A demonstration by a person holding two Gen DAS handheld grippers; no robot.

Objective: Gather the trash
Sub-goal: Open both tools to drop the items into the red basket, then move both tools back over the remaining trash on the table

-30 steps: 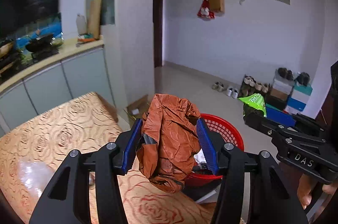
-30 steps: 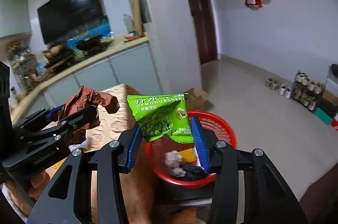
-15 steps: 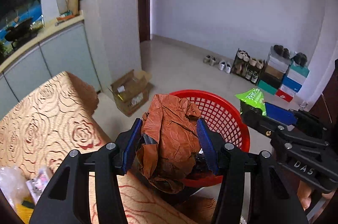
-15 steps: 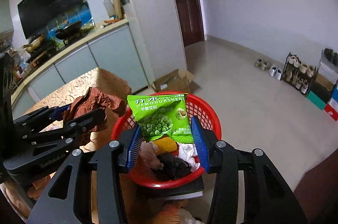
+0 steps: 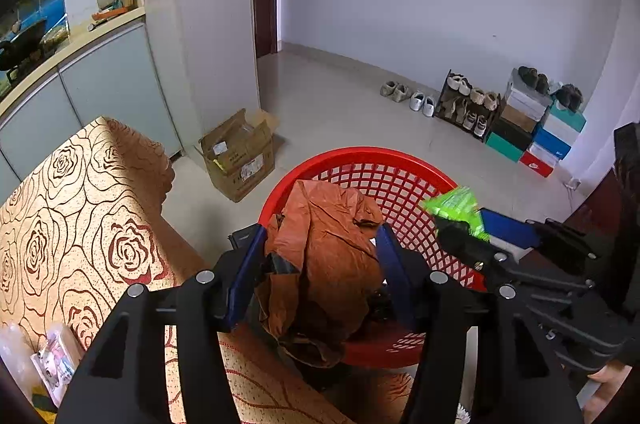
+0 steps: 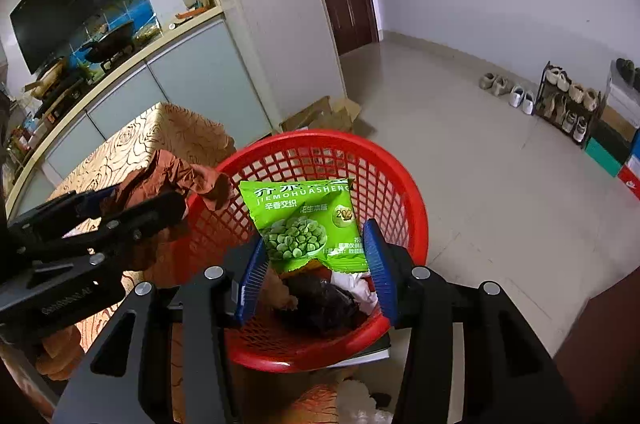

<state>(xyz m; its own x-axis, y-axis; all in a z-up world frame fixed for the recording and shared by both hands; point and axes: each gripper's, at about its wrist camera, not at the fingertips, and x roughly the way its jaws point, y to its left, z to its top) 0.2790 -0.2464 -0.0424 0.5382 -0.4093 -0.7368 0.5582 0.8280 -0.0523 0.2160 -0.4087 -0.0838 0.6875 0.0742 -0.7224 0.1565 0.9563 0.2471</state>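
While both grippers are hanging over the round red plastic mesh basket (image 6: 400, 191), I am letting two pieces of trash go.

I am judging the job well along but unfinished: the basket is already holding a dark crumpled lump (image 6: 320, 304), white paper scraps (image 6: 356, 284) and something yellowish-brown, while a few small wrappers (image 5: 52, 360) are lying on the rose-patterned tan tablecloth (image 5: 80, 207) beside it. My left gripper (image 5: 320, 268) is easing its jaws apart around the crumpled rust-brown plastic bag (image 5: 324, 256), which is hanging over the basket's near rim. My right gripper (image 6: 316, 276) is opening too, with the flat green pea-snack packet (image 6: 304, 224) between its blue pads, inside the basket's mouth.
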